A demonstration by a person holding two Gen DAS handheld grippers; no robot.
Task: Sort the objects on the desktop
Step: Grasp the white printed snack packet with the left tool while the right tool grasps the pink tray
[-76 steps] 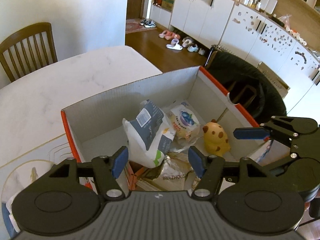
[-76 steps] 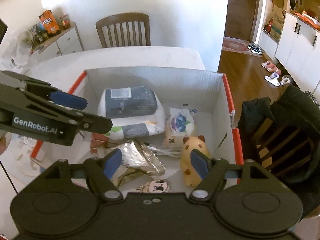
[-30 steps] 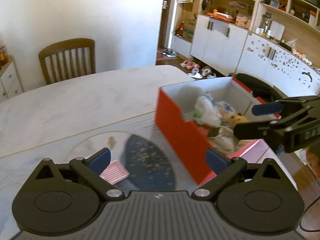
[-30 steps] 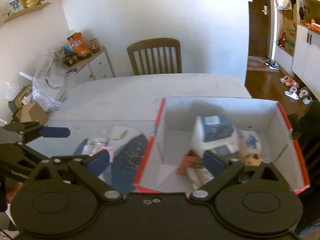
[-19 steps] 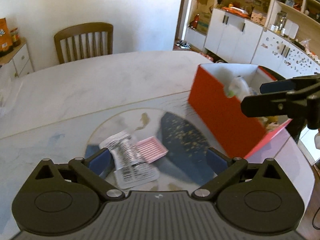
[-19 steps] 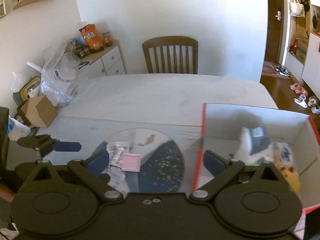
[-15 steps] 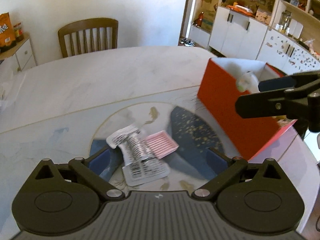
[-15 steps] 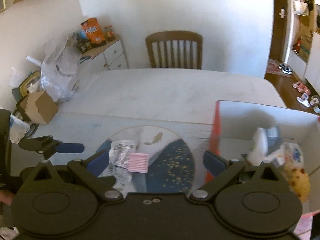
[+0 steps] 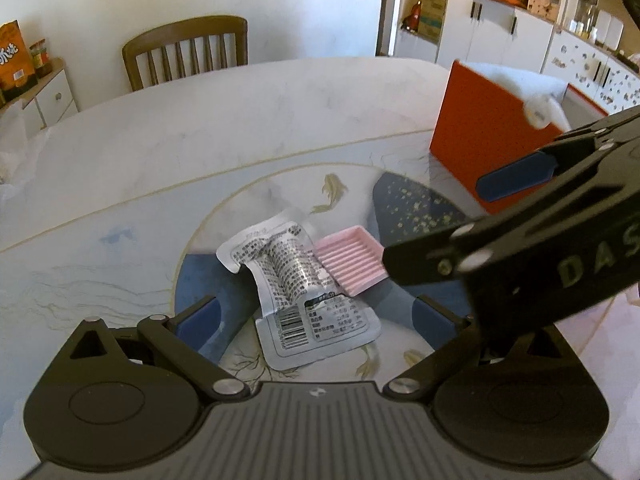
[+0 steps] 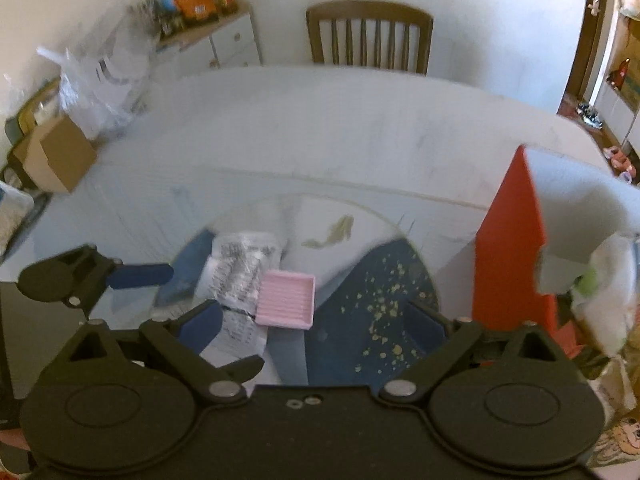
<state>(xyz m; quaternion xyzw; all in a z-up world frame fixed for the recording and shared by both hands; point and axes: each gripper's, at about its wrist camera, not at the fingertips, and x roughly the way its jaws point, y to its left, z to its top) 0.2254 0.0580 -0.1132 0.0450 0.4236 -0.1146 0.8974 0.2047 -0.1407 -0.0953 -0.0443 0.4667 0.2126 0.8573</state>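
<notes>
The pink tray (image 9: 351, 259) lay on the table (image 9: 248, 120), touching the silver packet (image 9: 296, 280), well left of the red box (image 9: 484, 136); right gripper (image 10: 312, 322) nearer, directly before it, jaws just narrowing yet wide, empty; left gripper (image 9: 316, 318), spread and empty, faced the packet.

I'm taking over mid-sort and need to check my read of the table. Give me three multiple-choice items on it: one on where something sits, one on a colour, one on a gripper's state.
1. Where is the pink ridged tray?
A. inside the box
B. on the table, overlapping the silver foil packet
C. on the chair

2. What colour is the outer wall of the box?
A. orange-red
B. green
C. black

3. How is the left gripper?
A. shut on the tray
B. shut on the packet
C. open, holding nothing

Answers: 1 B, the tray's edge lies over the packet; 2 A, the wall facing the camera is orange-red; 3 C, its blue pads stand wide apart above the packet.
</notes>
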